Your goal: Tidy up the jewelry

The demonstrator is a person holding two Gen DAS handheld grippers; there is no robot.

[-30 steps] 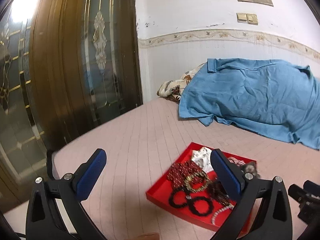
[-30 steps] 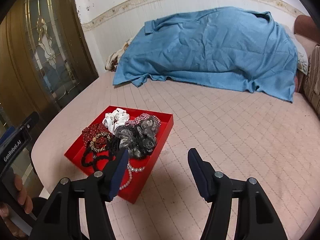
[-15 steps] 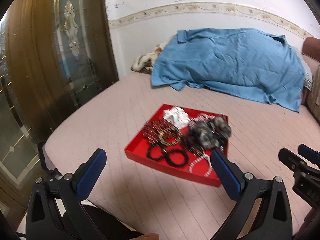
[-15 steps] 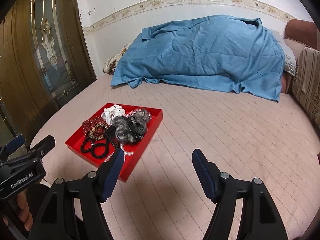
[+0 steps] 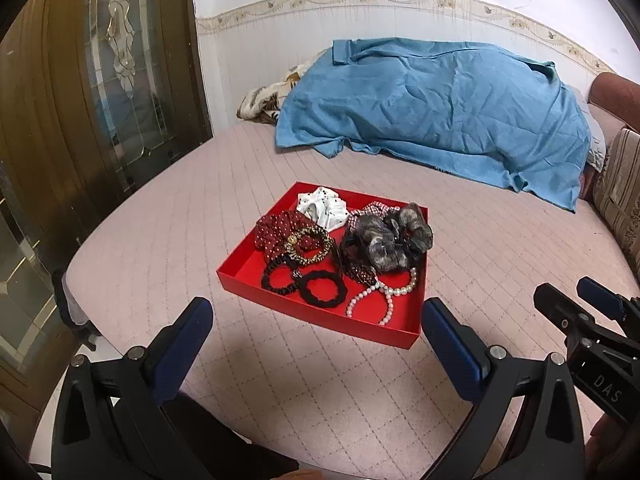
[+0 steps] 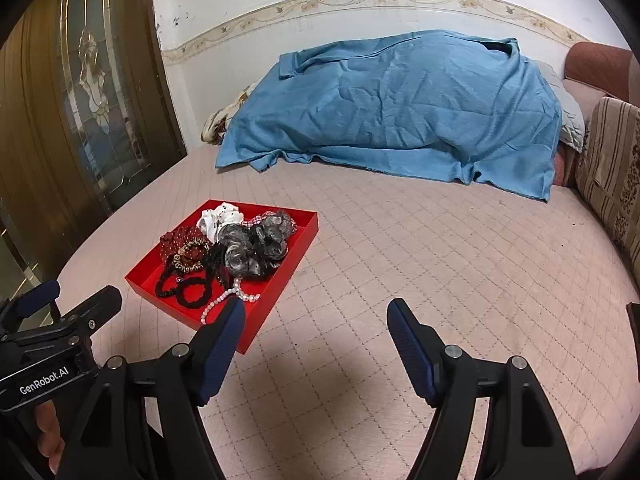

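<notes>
A red tray [image 5: 244, 270] lies on the pink quilted bed, just beyond my left gripper [image 5: 316, 312], which is open and empty. The tray holds a white scrunchie [image 5: 322, 208], a red dotted scrunchie [image 5: 274, 232], a leopard-print one [image 5: 310, 246], grey scrunchies [image 5: 384, 240], black hair ties [image 5: 320, 290] and a pearl bracelet [image 5: 386, 296]. In the right wrist view the tray [image 6: 148, 276] sits to the left of my right gripper [image 6: 316, 308]. Its jaws are opening over bare quilt with nothing between them.
A blue cloth [image 5: 440, 108] covers a heap at the back of the bed, with a patterned pillow [image 5: 264, 100] beside it. Striped cushions [image 6: 612, 168] line the right side. A brown glazed door [image 5: 100, 80] stands left, past the bed's rounded edge.
The left view has swung down and right, bringing the tray to its centre. The right gripper has drawn back from the tray and its jaws have spread wider.
</notes>
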